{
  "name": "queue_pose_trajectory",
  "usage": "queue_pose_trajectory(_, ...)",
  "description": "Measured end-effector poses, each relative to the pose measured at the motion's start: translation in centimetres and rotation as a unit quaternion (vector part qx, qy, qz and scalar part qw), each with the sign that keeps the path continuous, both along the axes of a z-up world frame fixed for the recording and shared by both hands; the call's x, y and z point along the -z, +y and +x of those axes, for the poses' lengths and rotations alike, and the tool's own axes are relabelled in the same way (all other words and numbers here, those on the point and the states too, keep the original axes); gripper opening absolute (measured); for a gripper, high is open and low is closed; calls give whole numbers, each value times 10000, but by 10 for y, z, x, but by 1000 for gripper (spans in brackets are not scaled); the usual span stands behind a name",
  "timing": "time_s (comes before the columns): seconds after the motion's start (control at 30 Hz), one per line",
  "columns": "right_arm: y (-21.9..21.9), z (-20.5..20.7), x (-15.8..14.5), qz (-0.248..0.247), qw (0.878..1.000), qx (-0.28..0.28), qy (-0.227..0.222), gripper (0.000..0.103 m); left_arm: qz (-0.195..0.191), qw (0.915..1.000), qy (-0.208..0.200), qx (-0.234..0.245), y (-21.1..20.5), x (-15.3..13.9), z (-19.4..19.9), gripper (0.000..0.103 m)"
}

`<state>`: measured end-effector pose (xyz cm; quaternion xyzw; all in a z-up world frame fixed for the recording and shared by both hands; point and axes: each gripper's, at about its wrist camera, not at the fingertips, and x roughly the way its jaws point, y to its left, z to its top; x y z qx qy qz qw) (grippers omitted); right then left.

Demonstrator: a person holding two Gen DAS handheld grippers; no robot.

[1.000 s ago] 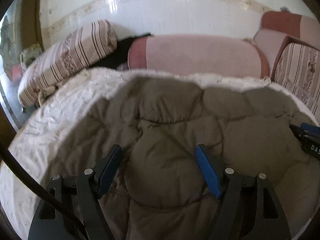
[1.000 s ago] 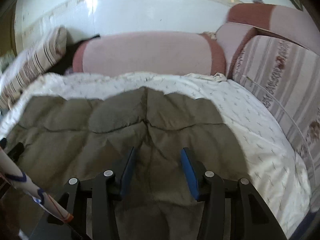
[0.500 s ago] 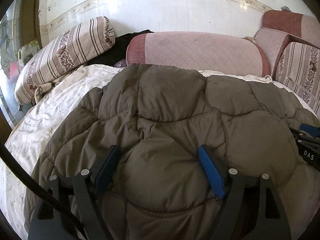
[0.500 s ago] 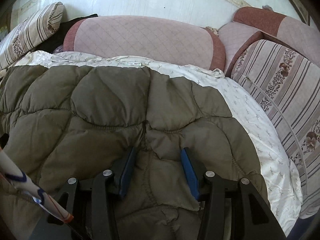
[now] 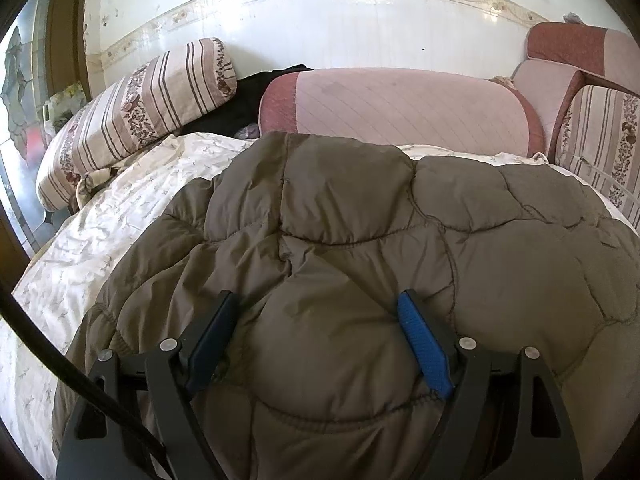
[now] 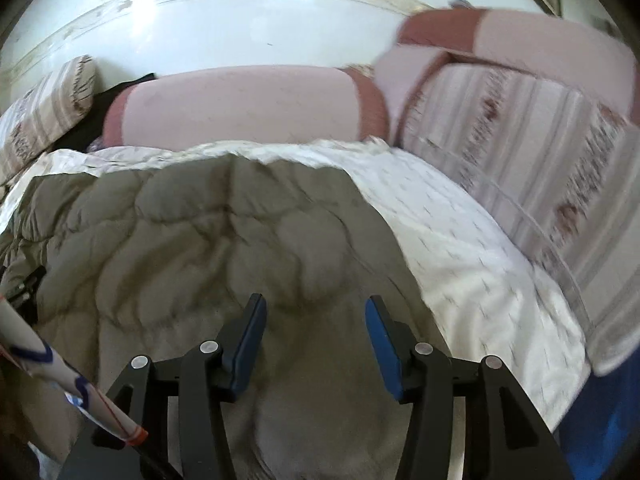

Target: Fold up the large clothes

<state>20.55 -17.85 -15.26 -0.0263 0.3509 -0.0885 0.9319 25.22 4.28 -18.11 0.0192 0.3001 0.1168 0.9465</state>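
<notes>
A large olive-brown quilted jacket (image 5: 360, 216) lies spread on a white printed bed sheet (image 5: 120, 208). My left gripper (image 5: 320, 308) is open, its fingers wide apart, resting on the bulging near part of the jacket with fabric between them. My right gripper (image 6: 314, 312) is open over the jacket's right part (image 6: 224, 240), with the jacket's right edge running just beside it. The right wrist view is blurred by motion. The sheet also shows in the right wrist view (image 6: 460, 248).
A pink bolster (image 5: 400, 104) lies along the far wall. A striped floral pillow (image 5: 132, 112) sits at the far left, with a dark garment (image 5: 256, 92) behind it. Striped and pink cushions (image 6: 520, 128) stack at the right. A black cable (image 5: 60, 364) hangs at lower left.
The jacket's far part has swung toward the bolster and settled flat on the sheet. The right gripper has pulled back and its view has tilted up; its fingers have spread wider.
</notes>
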Motion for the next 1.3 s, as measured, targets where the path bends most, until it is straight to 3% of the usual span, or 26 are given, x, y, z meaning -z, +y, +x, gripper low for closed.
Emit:
queue_pose_trajectory(0.13,3,-7,20,-297,9993,1,243,56,62,10000,-28,-11,-2,0,-1,82)
queue_pose_trajectory(0.3,9,-7,25,-630,9978,-98,200,56,88,9999,-56,-32,-4,1,-1,82)
queue_pose_trajectory(0.63,36,-21,-5,-204,9962,-706,-458,57,150,9998,-124,-76,-8,-3,-7,82)
queue_pose_trajectory(0.97,90,-28,-8,-782,9878,-1177,-655,57,289,9994,-151,-90,-12,-4,-12,82)
queue_pose_trajectory(1.13,98,-33,-16,-306,9845,-1538,-790,57,286,9994,-156,-87,-12,-4,-11,82)
queue_pose_trajectory(1.3,107,-38,-22,420,9724,-2165,-763,57,245,9995,-164,-88,-13,-4,-12,83)
